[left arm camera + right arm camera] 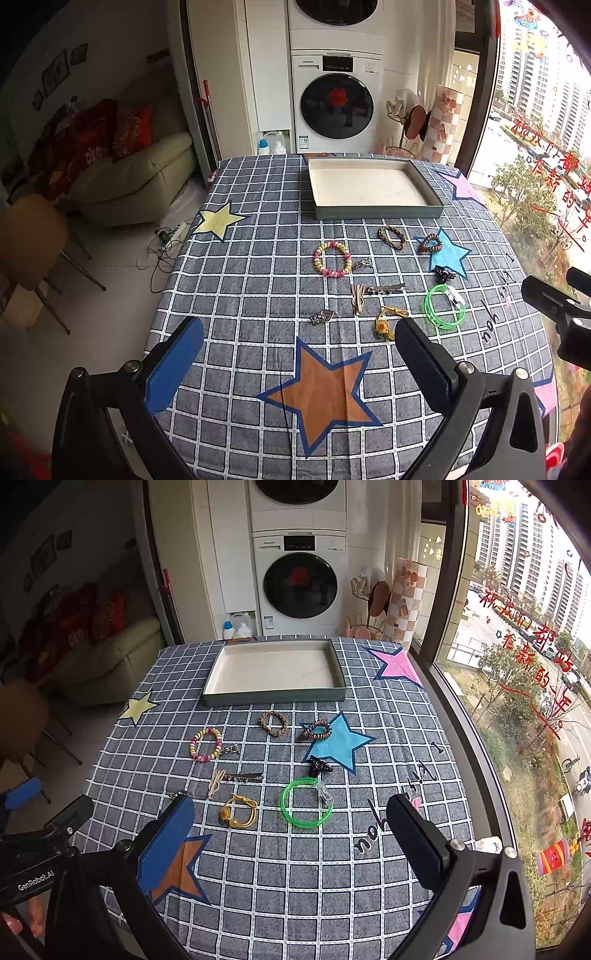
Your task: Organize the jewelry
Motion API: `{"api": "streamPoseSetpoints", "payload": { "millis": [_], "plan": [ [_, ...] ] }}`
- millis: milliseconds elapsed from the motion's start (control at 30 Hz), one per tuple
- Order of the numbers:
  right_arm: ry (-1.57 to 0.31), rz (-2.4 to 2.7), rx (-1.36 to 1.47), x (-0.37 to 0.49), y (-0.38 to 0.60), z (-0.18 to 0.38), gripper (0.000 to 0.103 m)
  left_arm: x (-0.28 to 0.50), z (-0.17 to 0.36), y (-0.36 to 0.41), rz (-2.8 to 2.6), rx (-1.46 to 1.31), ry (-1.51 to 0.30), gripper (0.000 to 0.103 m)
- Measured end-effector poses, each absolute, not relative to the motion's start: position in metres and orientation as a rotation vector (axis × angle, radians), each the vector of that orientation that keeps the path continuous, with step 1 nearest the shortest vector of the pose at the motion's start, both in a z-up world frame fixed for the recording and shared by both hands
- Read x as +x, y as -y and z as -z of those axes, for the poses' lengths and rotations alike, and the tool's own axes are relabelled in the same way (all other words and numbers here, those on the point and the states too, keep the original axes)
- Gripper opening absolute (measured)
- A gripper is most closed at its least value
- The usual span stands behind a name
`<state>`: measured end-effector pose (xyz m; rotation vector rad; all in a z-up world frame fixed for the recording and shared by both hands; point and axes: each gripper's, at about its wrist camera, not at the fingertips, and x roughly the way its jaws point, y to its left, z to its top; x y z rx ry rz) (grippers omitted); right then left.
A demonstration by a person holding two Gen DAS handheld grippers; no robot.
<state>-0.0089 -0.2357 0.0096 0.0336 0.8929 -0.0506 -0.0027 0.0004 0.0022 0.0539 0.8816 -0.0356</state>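
Observation:
Several jewelry pieces lie loose on the checked tablecloth: a pastel bead bracelet (331,259) (205,744), a braided band (392,237) (273,723), a coil hair tie (430,244) (316,730), a black claw clip (444,273) (320,765), a green bangle (444,309) (306,807), a silver hair clip (386,288) (243,777) and a yellow cord bracelet (386,323) (239,811). An empty grey tray (376,212) (275,697) stands behind them. My left gripper (299,363) is open and empty over the near table. My right gripper (290,836) is open and empty, just short of the green bangle.
A washing machine (336,103) stands behind the table. A sofa (136,177) and a chair (33,236) are to the left, a window (517,627) to the right. The table's left edge (166,280) drops to the floor.

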Motion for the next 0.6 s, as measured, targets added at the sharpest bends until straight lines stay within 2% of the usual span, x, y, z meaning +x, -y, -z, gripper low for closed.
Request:
{"api": "streamPoseSetpoints", "payload": {
  "millis": [600],
  "plan": [
    [-0.898, 0.051, 0.032, -0.0072, 0.2357, -0.0074, 0.103, -0.0002, 0.0040, 0.0000, 0.043, 0.055, -0.895, 0.103]
  ]
}}
